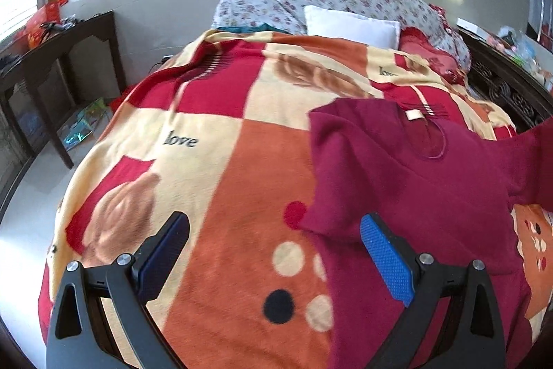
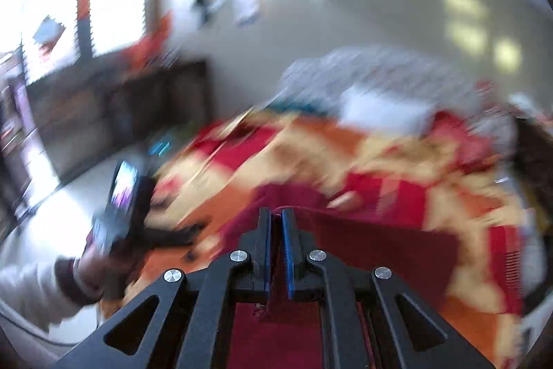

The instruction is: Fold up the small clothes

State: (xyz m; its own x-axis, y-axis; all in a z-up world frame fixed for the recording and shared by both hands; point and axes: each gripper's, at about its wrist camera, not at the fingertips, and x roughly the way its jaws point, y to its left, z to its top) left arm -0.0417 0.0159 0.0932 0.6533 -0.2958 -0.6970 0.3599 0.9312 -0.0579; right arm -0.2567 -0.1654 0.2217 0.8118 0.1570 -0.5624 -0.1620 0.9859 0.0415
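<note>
Maroon fleece, a small short-sleeved top (image 1: 414, 182), is lying spread on the bed over a checked blanket in red, cream and orange (image 1: 221, 168), neck opening and label toward the pillows and hem toward the person. The left tool (image 1: 274, 251) is hovering released above the blanket, its blue-padded fingers (image 1: 387, 261) standing wide apart with nothing between them. From this tool the garment is lying ahead and to the right: the near sleeve is ending just beside the right-hand pad, while the body of the top is running away from the tool toward the pillows, so its long axis is roughly in line with the way the tool is pointing.

The right tool (image 2: 276, 223) is clenched, its two pads pressed together on a pinch of the maroon fabric (image 2: 380, 244), which is draping back beneath it. That view is heavily blurred, so which part of the garment is caught cannot be told from it; in the left view the far sleeve is rising off the blanket at the right edge, which suggests that side.

As a judgement, the fold is turning on the side-to-side relation: the right tool already has its edge, and the left tool is the nearer one to the free sleeve, needing only a short shift to its right to take it.
</note>
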